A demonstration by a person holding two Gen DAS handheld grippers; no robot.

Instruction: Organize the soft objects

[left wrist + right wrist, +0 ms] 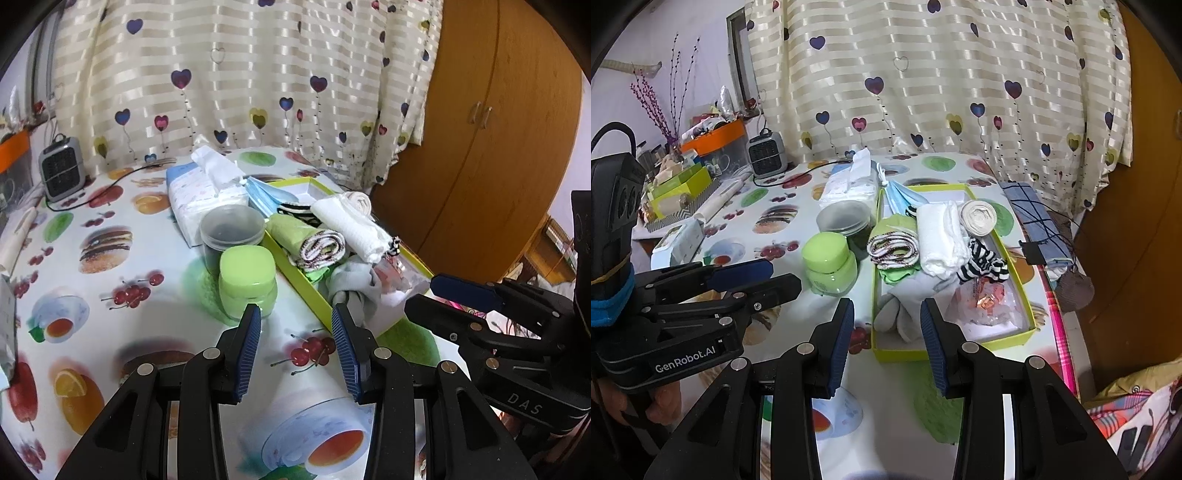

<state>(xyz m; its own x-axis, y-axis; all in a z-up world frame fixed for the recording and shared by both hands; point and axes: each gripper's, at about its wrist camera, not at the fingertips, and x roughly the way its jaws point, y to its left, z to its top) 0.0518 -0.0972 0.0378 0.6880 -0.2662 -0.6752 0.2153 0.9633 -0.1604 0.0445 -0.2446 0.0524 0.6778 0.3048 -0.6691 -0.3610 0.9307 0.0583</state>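
Setting: a lived-in home room, likely a bedroom. Evidence: cream striped curtain (945,74) printed with hearts; wooden wardrobe (491,122) with 2 door handles; desk (122,258) under a fruit-and-burger print oilcloth; small grey fan heater (767,153) with its cord; soft pack of tissues (201,188); green cosmetic jar (829,264); dried purple sprigs (655,99) above cluttered storage boxes; patterned bedding (1137,413) at lower right.
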